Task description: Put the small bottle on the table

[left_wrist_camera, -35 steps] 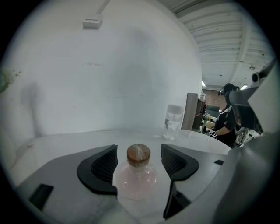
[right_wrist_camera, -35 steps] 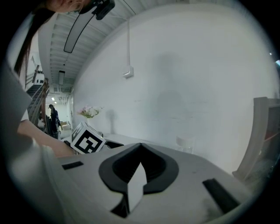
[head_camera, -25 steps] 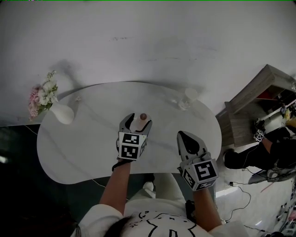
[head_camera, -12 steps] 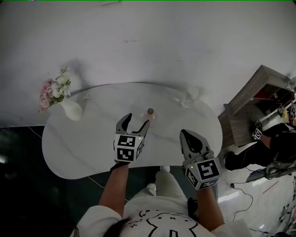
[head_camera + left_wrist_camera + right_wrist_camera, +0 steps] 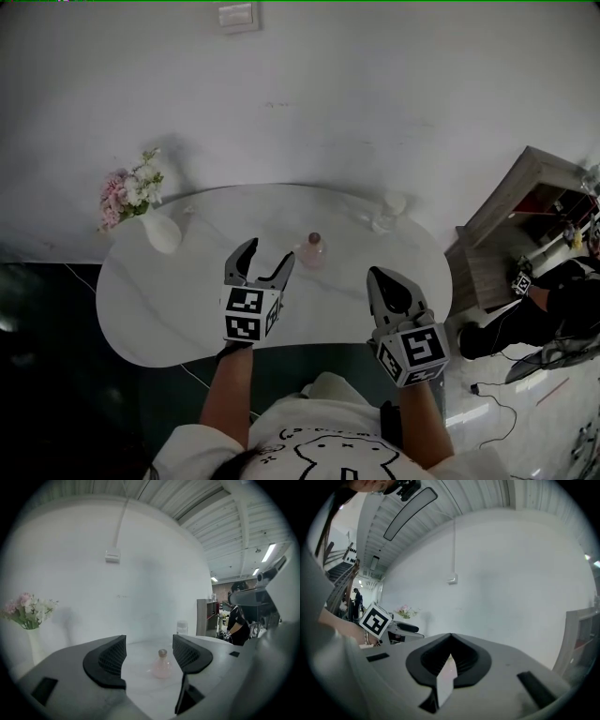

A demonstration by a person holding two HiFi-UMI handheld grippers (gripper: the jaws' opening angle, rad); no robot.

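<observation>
A plain white wall (image 5: 394, 103) backs a pale oval table (image 5: 169, 314) with a smooth top and faint veining. The bottle (image 5: 314, 251) stands upright near the table's middle. It is free of both grippers, so the placing looks done.

The left gripper (image 5: 265, 257) hangs just short of the bottle with its jaws spread wide. Nothing is between them, and the bottle shows beyond the gap. The right gripper (image 5: 382, 279) is clenched on nothing, over the near edge and well apart from the bottle.

To finish cleanly, I judge the left gripper should draw straight back along its own line. The jaws should be left wide so that neither pad (image 5: 107, 659) clips the bottle.

The bottle is round-bellied, translucent pink, with a short neck and a brownish cap. It is probably light and easy to tip on so slick a surface. The pads are black and cross-hatched.

A white vase (image 5: 161, 232) of pink and white flowers (image 5: 131, 189) stands at the far left. A clear glass (image 5: 391, 208) stands at the far right.
</observation>
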